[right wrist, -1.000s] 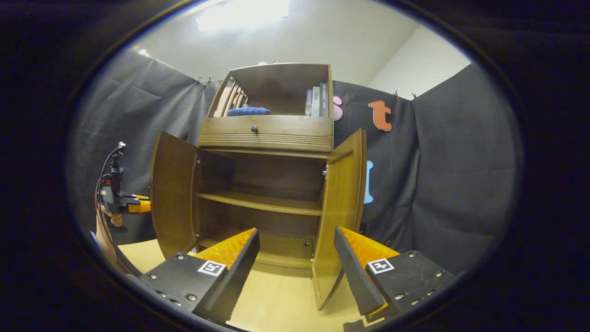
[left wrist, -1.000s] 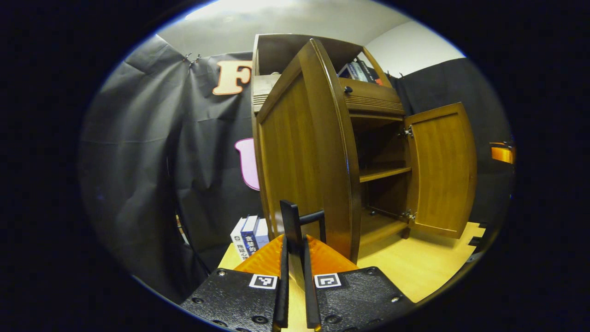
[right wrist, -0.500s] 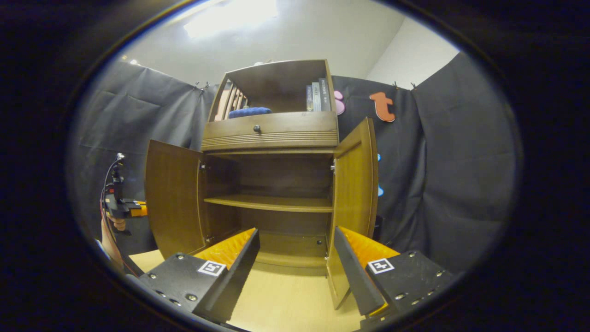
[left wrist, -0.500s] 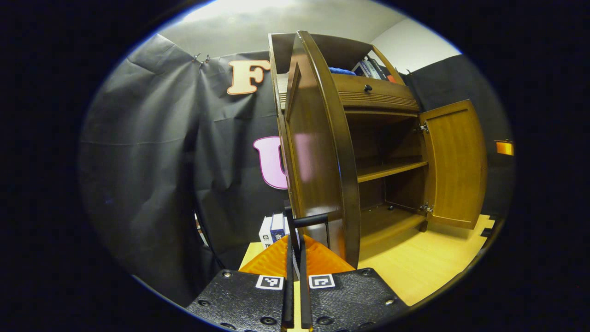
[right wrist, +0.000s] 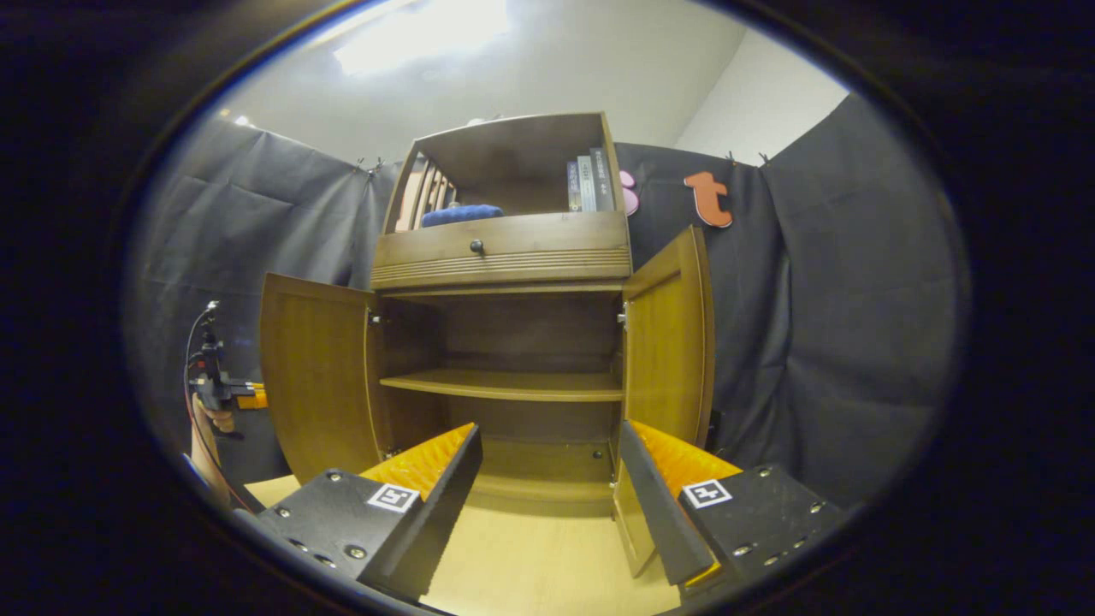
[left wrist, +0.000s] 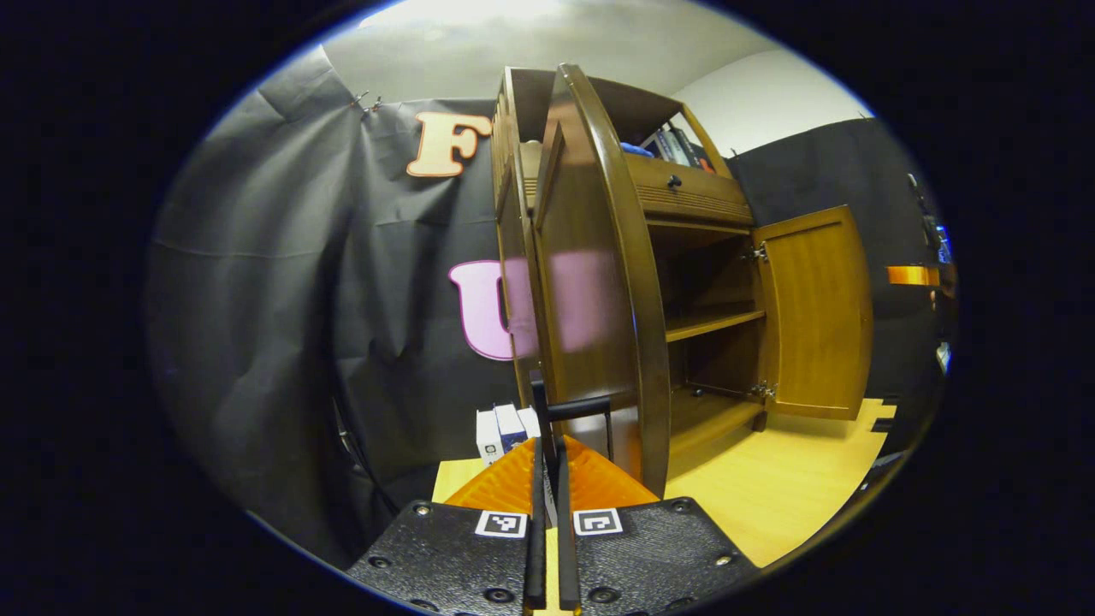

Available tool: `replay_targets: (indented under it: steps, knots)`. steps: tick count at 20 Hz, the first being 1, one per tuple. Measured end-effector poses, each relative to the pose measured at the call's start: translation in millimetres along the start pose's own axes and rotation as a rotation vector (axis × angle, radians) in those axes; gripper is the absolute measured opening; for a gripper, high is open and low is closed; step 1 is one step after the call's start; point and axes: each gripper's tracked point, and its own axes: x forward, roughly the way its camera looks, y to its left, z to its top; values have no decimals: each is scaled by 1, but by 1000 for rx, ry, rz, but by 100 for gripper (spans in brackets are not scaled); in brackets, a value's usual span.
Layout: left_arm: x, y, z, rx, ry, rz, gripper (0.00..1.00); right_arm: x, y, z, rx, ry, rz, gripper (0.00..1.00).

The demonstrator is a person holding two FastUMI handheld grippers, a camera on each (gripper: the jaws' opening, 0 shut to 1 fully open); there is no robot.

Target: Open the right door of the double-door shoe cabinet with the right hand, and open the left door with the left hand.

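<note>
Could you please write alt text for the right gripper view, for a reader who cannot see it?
A wooden shoe cabinet stands with its left door and right door swung wide, baring an empty inner shelf. The right tongs hang open in front of it, holding nothing. Books and a blue cloth sit in the top cubby.

Cloth-walled recording booth (right wrist: 821, 342) (black drapes) around a wooden shoe cabinet (right wrist: 505, 248).
</note>
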Motion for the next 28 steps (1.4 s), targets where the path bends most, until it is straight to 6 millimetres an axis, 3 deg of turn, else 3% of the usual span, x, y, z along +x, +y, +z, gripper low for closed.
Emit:
replay_targets:
  steps: [4,5,9,14,16,19,23,28]
  knots:
    - [-1,0,0,-31,13,28,6,1,2,-1,0,5,-3,94]
    - [-5,-2,1,-38,14,44,12,1,3,0,0,0,-2,96]
    - [-14,-7,-1,57,-27,121,13,2,-1,-4,5,0,-20,94]
    - [-29,-1,-9,13,29,219,29,4,3,-10,9,17,-16,94]
    - [-42,-1,-9,6,41,249,43,6,4,-12,7,23,-14,94]
    - [-61,0,5,-15,21,303,72,5,1,-10,-8,27,-23,96]
    - [-82,0,19,0,10,384,85,-3,-5,-5,-3,13,-40,94]
    - [-90,-26,41,-25,8,390,99,-9,-13,-1,9,16,-58,94]
